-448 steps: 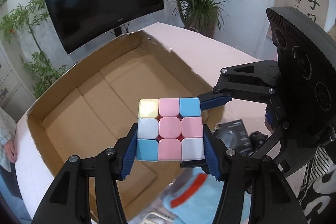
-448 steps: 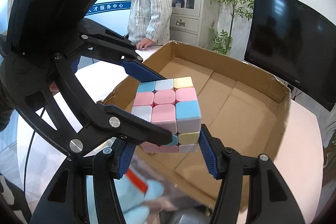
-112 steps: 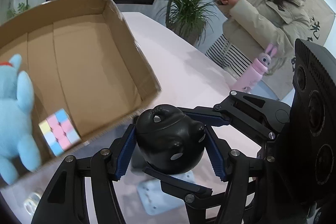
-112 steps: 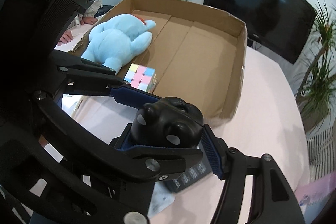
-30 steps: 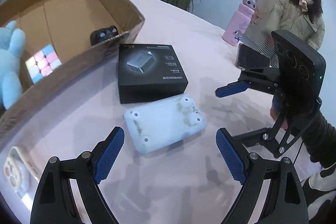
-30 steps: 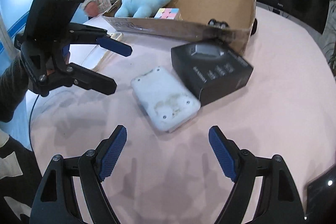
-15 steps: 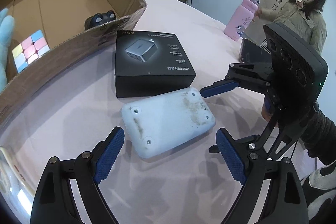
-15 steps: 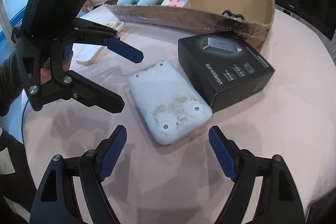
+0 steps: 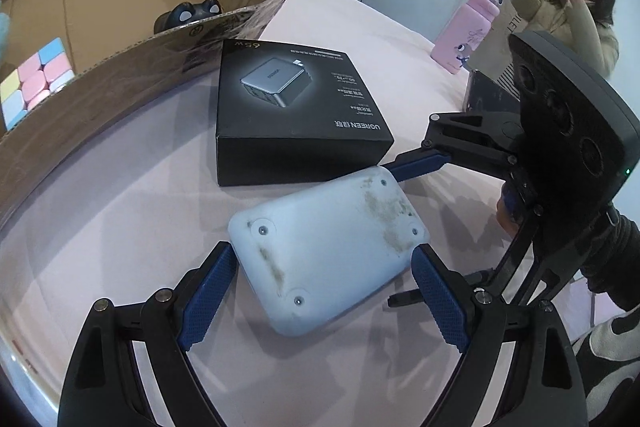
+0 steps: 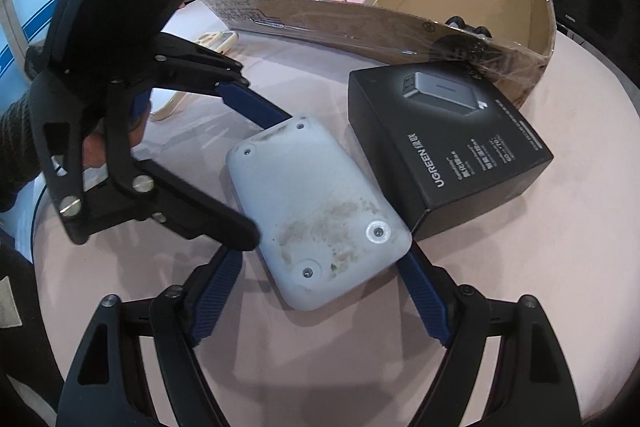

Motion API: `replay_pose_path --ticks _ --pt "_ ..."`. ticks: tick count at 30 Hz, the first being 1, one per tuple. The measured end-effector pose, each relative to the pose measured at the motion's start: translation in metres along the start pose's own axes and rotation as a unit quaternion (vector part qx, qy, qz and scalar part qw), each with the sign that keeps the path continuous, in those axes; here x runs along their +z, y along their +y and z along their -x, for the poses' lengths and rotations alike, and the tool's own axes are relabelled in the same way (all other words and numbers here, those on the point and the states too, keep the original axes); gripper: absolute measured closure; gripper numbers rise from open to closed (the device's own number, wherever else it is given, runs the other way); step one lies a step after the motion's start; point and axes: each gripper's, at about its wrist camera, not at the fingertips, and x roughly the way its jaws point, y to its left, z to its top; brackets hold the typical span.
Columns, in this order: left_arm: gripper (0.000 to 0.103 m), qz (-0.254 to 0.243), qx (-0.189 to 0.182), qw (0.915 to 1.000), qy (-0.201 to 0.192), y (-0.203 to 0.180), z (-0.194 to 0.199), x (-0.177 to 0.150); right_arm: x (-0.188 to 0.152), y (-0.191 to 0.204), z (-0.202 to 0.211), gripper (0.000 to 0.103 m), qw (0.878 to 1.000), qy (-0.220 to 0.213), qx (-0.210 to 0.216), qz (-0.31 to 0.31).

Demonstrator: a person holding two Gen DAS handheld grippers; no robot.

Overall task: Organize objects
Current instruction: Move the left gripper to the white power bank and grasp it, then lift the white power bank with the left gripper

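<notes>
I am bringing both tools in around the pale blue-white case (image 9: pixel 326 247), one from each short end, and both are standing wide with nothing clamped yet. My left gripper (image 9: pixel 320 301) is straddling the near end of the case, its pads just beside the rounded corners; my right gripper (image 10: pixel 318 301) is doing the same from the opposite end.

The risk I am weighing — the case is lying flat on the pink table (image 9: pixel 120 219) with its far edge touching or almost touching the black charger box (image 9: pixel 294 107). One of my right fingers (image 9: pixel 420 163) is sitting in the narrow space between case and box, so closing could nudge the box towards the cardboard box (image 10: pixel 380 23).

The case's corners are smooth and rounded — if I am squeezing unevenly it may be twisting out or slipping. My two tools are also crowding each other, and could be colliding.
</notes>
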Motion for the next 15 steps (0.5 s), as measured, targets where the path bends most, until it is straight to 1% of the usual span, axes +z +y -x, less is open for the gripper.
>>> replay_pose_path --ticks 4,6,7,9,12,15 --pt "0.014 -0.008 0.002 1.0000 -0.001 -0.002 -0.001 0.002 -0.001 0.001 0.000 0.027 1.000 -0.002 -0.007 -0.002" --pt "0.020 -0.011 0.005 0.9999 -0.003 -0.003 -0.001 0.001 -0.001 0.001 0.001 0.029 1.000 -0.004 -0.010 -0.005" --pt "0.021 -0.011 0.006 0.9999 -0.003 -0.004 0.000 0.000 -0.002 0.001 0.001 0.031 1.000 -0.005 -0.010 -0.007" --pt "0.022 -0.010 0.000 0.9999 -0.002 -0.007 0.002 -0.005 -0.004 0.005 0.003 0.032 1.000 -0.004 -0.005 -0.005" --pt "0.022 -0.023 -0.012 0.9997 0.005 -0.022 0.008 -0.020 -0.010 0.024 0.006 0.032 1.000 -0.001 0.007 0.013" --pt "0.022 -0.044 -0.025 0.9987 0.009 -0.037 0.016 -0.042 -0.020 0.043 0.011 0.032 0.999 -0.002 0.030 0.030"
